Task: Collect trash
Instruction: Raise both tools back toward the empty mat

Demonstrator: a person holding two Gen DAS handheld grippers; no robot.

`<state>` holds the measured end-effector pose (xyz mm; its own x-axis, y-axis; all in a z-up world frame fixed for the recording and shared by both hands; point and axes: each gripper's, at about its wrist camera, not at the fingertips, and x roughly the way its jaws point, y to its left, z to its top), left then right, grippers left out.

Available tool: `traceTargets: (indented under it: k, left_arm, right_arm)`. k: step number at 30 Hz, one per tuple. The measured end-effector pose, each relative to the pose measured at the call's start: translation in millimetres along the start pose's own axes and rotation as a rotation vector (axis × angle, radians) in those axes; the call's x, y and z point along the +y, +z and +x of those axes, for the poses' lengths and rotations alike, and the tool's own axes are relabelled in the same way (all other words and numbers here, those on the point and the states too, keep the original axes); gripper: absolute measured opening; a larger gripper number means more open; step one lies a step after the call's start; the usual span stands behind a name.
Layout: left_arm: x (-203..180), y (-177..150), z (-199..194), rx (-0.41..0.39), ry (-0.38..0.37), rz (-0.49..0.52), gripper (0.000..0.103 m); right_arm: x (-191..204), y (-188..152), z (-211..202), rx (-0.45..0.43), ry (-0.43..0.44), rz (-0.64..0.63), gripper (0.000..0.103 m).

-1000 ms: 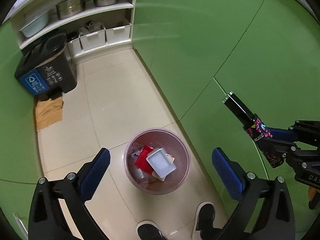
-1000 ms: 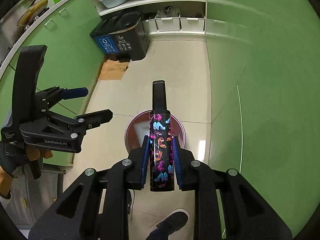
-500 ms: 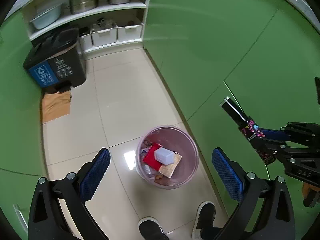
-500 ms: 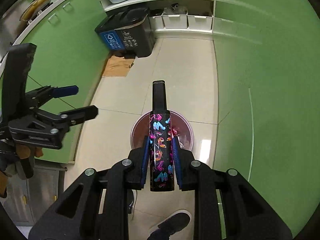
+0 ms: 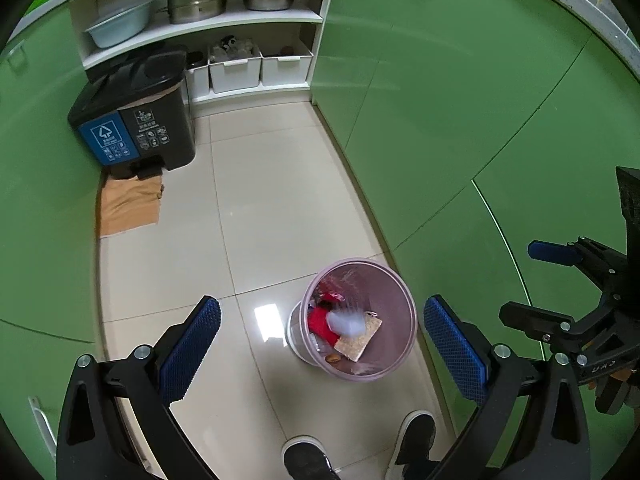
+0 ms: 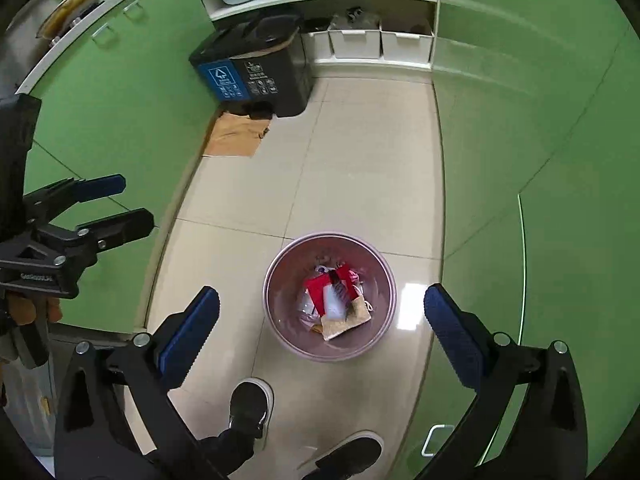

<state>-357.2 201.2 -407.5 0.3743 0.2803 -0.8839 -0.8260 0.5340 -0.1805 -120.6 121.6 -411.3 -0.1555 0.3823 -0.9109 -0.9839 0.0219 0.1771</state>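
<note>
Patterned tube gone from right tongs [image 6: 322,322], just sprung wide, empty; left tongs [image 5: 320,338] open.

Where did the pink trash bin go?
The pink trash bin stands on the tiled floor below the open right gripper, just ahead of the person's shoes, with green cabinets beside it.

A white recycling arrow sign marks the blue panel of the black bin [image 5: 132,120]; its small print is unreadable.
</note>
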Motion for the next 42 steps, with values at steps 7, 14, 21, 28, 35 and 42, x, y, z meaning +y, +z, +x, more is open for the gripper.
traceTargets:
  k: [7,14,21,28,35,42]
  left_arm:
    - [-8.1,2.5,-15.4,-0.003,-0.012,0.020,0.097]
    - [-36.9,12.5,-65.6,-0.004,-0.029,0.054,0.097]
    - [-73.8,47.1,-166.2,-0.016,-0.047,0.082,0.097]
    - [-126.9,93.7,-261.7,-0.059,-0.090,0.154,0.097]
    - [-205.9,122.0,-311.7,-0.110,-0.176,0.280,0.097]
    - [-287.1,132.1,-328.2,-0.139,-0.249,0.381,0.097]
  right_arm:
    - [3.2,0.2,-20.6,-0.001,-0.023,0.019,0.100]
    - [15.2,9.4,-81.6,-0.005,-0.021,0.035,0.100]
    - [22.3,26.8,-196.9,-0.045,-0.027,0.070,0.100]
    - [0.0,34.5,-328.4,-0.131,-0.097,0.144,0.100]
    - [-52.0,10.5,-430.8,-0.237,-0.195,0.256,0.100]
    - [-106.3,-33.6,-493.3,-0.292,-0.274,0.343,0.100]
